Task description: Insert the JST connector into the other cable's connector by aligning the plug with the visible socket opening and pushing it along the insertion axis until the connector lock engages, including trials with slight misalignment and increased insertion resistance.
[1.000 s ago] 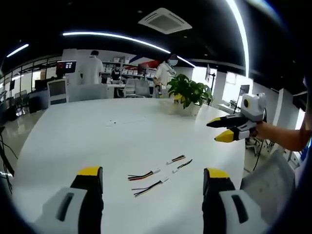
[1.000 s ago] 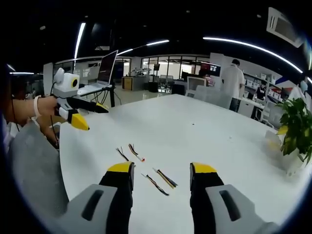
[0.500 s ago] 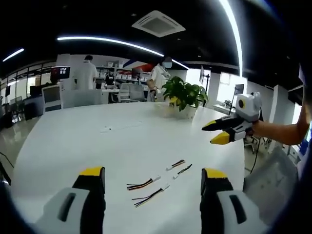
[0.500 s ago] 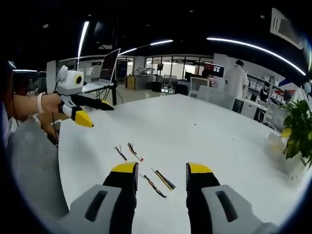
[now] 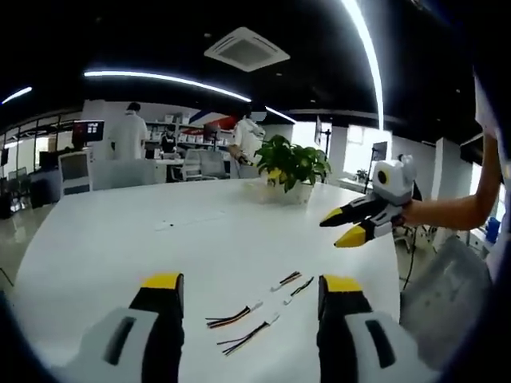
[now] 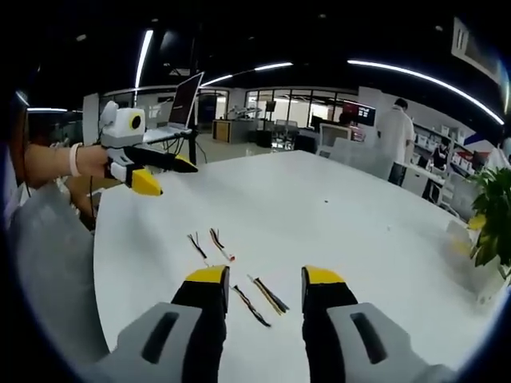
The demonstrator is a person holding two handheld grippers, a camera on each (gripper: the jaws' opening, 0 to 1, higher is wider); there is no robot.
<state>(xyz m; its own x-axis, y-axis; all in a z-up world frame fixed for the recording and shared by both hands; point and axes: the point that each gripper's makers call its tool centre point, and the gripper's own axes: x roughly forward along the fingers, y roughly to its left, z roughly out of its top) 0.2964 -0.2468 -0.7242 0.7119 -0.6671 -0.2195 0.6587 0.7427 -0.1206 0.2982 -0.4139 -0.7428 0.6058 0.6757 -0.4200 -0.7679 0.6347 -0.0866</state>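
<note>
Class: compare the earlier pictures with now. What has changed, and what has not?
The right tool's jaws have narrowed a little; the left tool's gap has also closed slightly. Both tools are open and hold nothing. The four cables lie untouched on the white table, as before.

Open-plan office, dark ceiling with long curved LED strips and a square ceiling AC cassette. Big white round table ahead of both tools. Potted plant at the table's far edge, ahead-right in the left gripper view. Desks, office chairs, monitors and shelving beyond; two people in white standing there. Open laptop on a stand ahead-left in the right gripper view, glazed partitions behind it.
</note>
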